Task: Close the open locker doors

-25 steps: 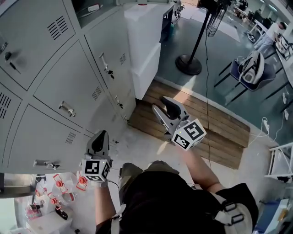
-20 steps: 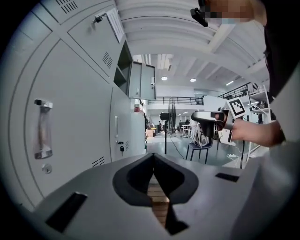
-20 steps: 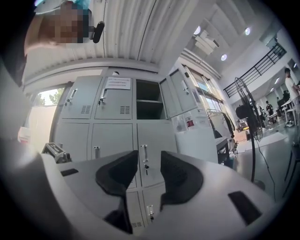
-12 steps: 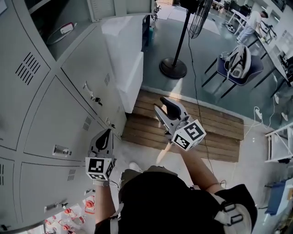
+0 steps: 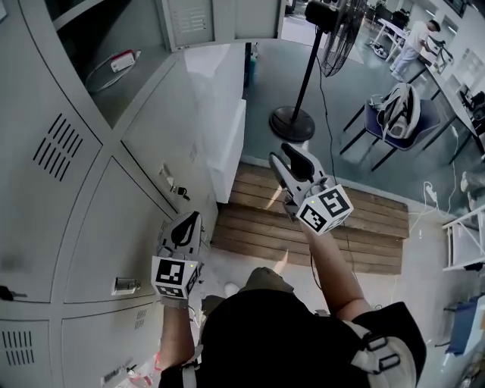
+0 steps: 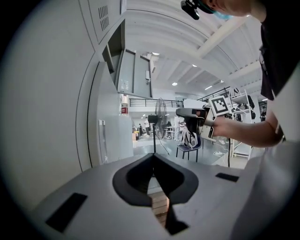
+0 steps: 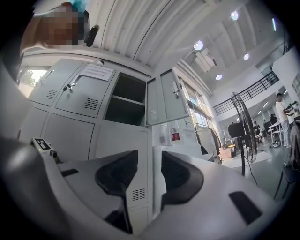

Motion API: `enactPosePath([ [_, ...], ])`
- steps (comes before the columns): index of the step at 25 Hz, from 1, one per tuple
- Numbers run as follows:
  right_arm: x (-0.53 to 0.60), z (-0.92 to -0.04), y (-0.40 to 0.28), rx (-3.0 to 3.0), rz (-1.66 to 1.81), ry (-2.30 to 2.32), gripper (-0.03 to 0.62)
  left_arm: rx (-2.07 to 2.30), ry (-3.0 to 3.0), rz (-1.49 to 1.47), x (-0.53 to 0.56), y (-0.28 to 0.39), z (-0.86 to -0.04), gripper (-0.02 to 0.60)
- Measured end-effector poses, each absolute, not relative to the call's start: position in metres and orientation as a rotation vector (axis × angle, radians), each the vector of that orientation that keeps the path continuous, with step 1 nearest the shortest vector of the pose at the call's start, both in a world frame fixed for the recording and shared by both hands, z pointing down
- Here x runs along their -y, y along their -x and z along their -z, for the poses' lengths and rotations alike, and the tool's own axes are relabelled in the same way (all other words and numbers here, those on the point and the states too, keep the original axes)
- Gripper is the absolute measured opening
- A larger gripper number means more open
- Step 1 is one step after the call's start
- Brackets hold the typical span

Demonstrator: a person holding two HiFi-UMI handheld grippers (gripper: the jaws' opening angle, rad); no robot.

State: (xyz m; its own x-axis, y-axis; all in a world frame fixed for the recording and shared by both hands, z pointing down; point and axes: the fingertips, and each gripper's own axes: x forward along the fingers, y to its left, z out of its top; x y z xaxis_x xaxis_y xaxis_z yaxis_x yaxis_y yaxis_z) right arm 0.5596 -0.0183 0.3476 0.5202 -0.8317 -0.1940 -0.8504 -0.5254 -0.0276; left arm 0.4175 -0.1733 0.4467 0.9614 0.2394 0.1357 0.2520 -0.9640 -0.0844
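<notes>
left gripper [image 5: 191,221] clenched, empty | right gripper [image 5: 279,154] released | both nearer open locker [image 5: 121,87] (upper row)

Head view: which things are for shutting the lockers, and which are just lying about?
For the job:
open locker door
left gripper
right gripper

Just lying about:
fan
chair
pallet
cable in the open locker
</notes>
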Motion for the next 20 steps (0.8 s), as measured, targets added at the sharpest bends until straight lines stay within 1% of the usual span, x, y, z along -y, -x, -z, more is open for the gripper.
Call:
enactPosePath([
  [9, 0.036, -0.306, -0.628, -1.498, -0.347, 2.631, 0.161, 0.298, 3.011, 0.191, 0.190, -0.437, -0.441, 0.008],
  [20, 0.062, -0.282, -0.699, -1.627, -0.373, 2.558, 0.178, 0.111, 3.063, 0.253, 0.193, -0.465, -0.452, 0.008],
])
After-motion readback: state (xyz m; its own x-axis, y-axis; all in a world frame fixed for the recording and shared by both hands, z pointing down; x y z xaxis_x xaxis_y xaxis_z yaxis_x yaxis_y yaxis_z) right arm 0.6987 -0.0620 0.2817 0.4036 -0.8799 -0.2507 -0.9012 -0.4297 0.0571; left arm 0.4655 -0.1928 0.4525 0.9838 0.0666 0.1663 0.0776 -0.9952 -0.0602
